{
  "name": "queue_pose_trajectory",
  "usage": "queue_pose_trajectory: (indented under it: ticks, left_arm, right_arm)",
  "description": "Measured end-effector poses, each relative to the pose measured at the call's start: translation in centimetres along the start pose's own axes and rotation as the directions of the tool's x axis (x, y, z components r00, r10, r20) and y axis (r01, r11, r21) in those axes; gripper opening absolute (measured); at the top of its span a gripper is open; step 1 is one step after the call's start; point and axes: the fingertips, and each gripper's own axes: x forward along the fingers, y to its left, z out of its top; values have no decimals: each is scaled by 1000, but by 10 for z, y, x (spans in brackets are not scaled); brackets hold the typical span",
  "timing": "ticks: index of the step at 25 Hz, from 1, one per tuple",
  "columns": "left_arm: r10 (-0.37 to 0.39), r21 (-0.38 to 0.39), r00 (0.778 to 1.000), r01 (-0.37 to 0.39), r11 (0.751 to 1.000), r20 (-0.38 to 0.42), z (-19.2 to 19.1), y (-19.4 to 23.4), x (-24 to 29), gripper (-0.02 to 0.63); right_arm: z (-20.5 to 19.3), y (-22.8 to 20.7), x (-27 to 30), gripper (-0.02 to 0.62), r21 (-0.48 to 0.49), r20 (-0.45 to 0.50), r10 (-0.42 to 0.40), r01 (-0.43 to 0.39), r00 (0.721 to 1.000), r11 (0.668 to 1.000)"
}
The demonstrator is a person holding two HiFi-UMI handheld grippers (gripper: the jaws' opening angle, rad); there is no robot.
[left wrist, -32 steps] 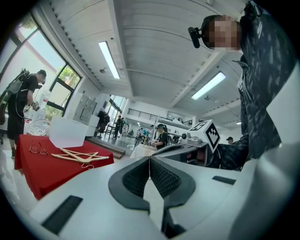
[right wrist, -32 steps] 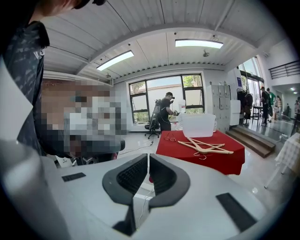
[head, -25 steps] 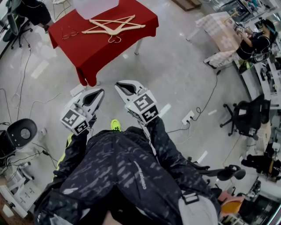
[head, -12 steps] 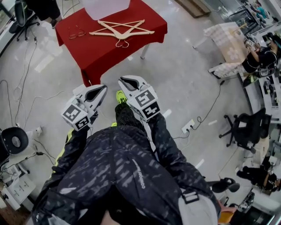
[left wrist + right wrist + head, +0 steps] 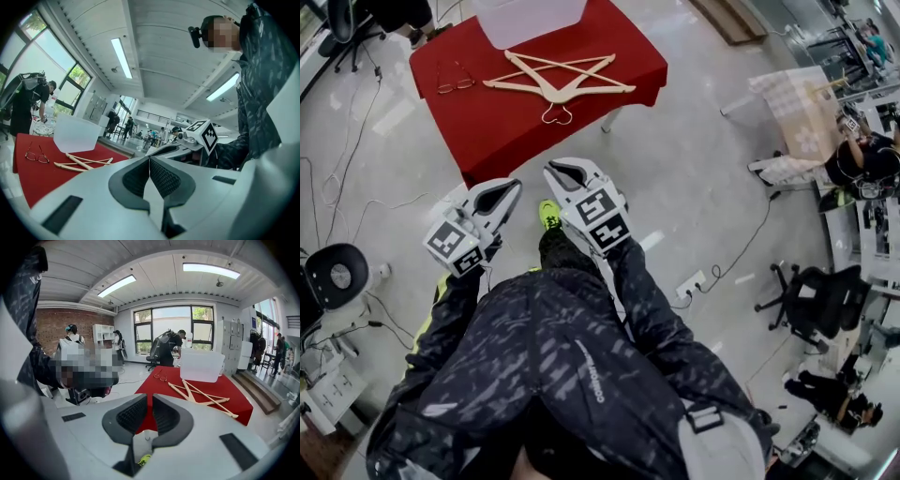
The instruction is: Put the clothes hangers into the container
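Tools, left tool (image 5: 149, 161) and right tool (image 5: 150, 401), closed, empty.

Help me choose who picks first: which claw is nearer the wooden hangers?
Right. The right claw hangs just short of the red table's near edge, in line with the hangers; the left claw sits further back and left of them.

Red table (image 5: 508, 137), eyeglasses (image 5: 456, 83) on it, office chair (image 5: 814, 302)
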Motion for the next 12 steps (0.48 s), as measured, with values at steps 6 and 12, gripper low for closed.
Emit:
queue_pose_trajectory:
  ticks: [6, 12]
  left_arm:
    - [33, -33, 999, -33, 999, -4, 5, 50, 45, 12]
    - [51, -45, 998, -52, 998, -21, 0, 92, 86, 11]
  right_arm:
    - [5, -59, 38, 50, 23, -28, 29, -28, 999, 999]
    - [0, -107, 77, 82, 23, -74, 61, -59, 995, 998]
